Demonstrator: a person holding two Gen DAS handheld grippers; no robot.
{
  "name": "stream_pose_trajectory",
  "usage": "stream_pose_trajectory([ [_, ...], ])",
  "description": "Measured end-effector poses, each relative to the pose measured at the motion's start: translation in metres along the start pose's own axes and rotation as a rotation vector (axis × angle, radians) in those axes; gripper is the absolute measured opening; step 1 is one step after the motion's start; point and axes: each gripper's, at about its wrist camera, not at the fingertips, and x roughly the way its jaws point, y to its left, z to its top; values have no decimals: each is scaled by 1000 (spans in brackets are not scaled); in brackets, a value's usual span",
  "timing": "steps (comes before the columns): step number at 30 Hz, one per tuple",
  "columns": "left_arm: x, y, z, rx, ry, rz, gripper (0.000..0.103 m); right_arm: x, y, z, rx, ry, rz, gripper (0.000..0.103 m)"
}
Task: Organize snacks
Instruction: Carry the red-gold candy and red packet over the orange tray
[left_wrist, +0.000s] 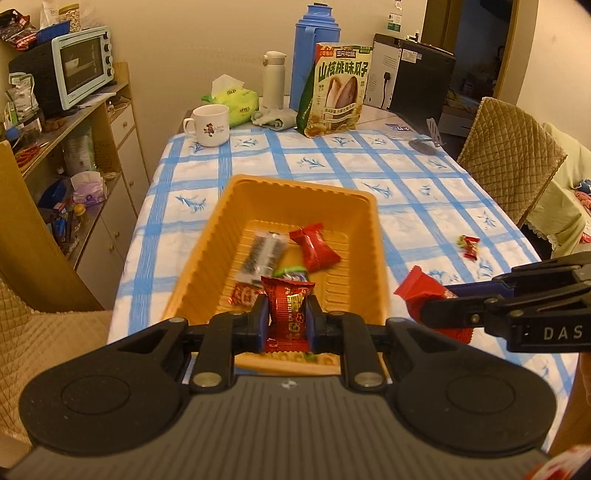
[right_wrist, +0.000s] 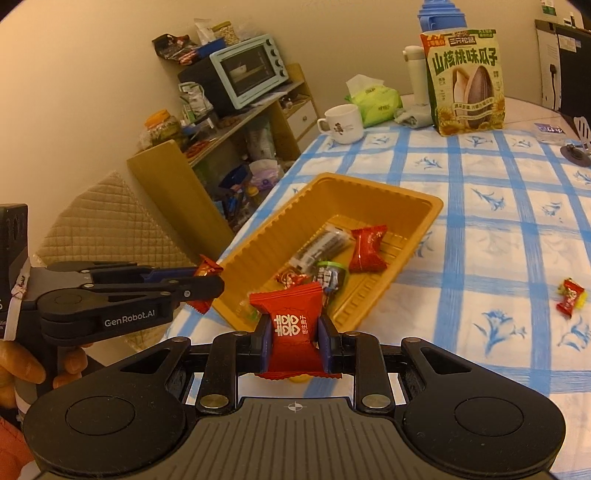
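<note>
An orange plastic tray (left_wrist: 225, 225) (right_wrist: 280, 229) lies on the blue-checked tablecloth with several wrapped snacks in it, among them a red candy (left_wrist: 314, 249) (right_wrist: 367, 247) and a clear pack of dark sticks (left_wrist: 262, 254) (right_wrist: 319, 245). My left gripper (left_wrist: 287, 310) (right_wrist: 207, 284) is shut on a red and gold foil candy (left_wrist: 286, 306), held over the tray's near rim. My right gripper (right_wrist: 293, 332) (left_wrist: 424, 299) is shut on a red candy with white characters (right_wrist: 291, 328), just right of the tray's near corner. One more small red and yellow candy (left_wrist: 468, 246) (right_wrist: 570, 297) lies loose on the cloth to the right.
At the table's far end stand a white mug (left_wrist: 208, 123), a tissue pack (left_wrist: 231, 99), a white flask (left_wrist: 273, 79), a blue thermos (left_wrist: 316, 51) and a big sunflower-seed bag (left_wrist: 338, 90). A cluttered shelf with a toaster oven (left_wrist: 79, 66) is left; padded chairs (left_wrist: 509, 147) flank the table.
</note>
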Motion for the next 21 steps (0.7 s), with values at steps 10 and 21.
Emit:
stream_pose_trajectory([
  [10, 31, 20, 24, 32, 10, -36, 18, 37, -3, 23, 121, -16, -92, 26],
  [21, 56, 33, 37, 51, 22, -65, 18, 68, -9, 32, 171, -7, -167, 26],
])
